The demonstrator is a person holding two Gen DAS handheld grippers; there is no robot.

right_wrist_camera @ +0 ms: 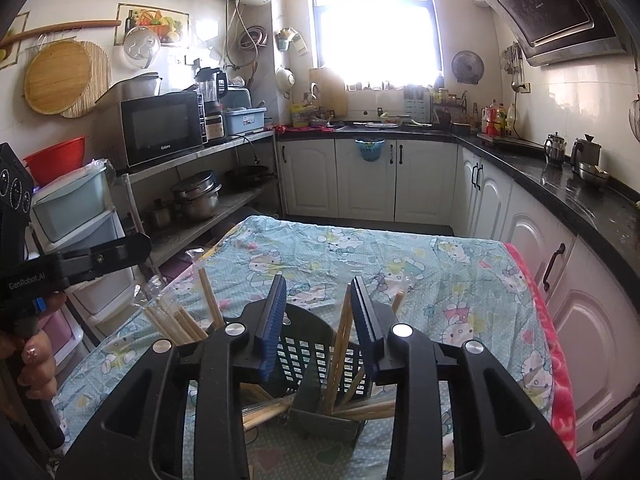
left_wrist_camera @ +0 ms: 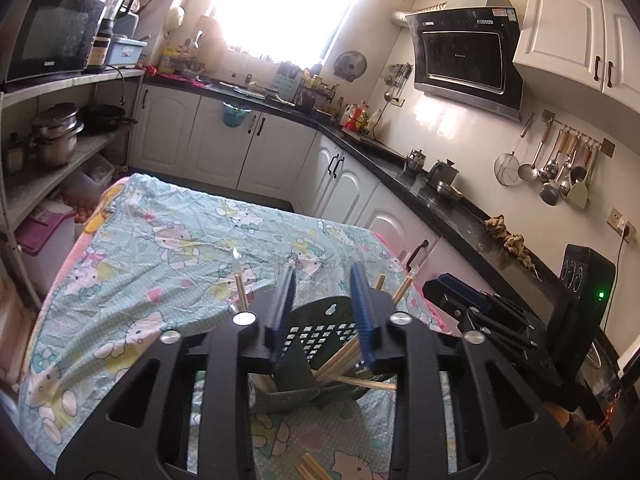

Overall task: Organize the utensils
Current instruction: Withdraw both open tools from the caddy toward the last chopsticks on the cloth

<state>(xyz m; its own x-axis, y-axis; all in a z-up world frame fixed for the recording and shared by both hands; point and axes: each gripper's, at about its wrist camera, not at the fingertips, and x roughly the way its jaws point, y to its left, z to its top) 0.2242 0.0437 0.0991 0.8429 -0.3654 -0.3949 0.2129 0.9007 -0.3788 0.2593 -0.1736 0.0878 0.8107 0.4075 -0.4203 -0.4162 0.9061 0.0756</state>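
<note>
A dark slotted utensil holder (left_wrist_camera: 320,332) stands on the cloth-covered table, with several wooden chopsticks (left_wrist_camera: 340,356) leaning in it. My left gripper (left_wrist_camera: 323,276) is open and empty, its blue-padded jaws hanging right above the holder. The holder also shows in the right wrist view (right_wrist_camera: 308,352), with chopsticks (right_wrist_camera: 340,356) in its compartments. My right gripper (right_wrist_camera: 318,288) is open and empty above it. Loose chopsticks (left_wrist_camera: 310,466) lie on the cloth near the front. The right gripper body (left_wrist_camera: 500,320) shows at the right of the left wrist view.
The table wears a Hello Kitty cloth (right_wrist_camera: 400,264). A black counter (right_wrist_camera: 560,188) with kettles runs along the right; white cabinets (right_wrist_camera: 368,176) stand beyond. Shelves with a microwave (right_wrist_camera: 160,128) and pots stand on the left. The person's left hand (right_wrist_camera: 36,364) grips the other tool.
</note>
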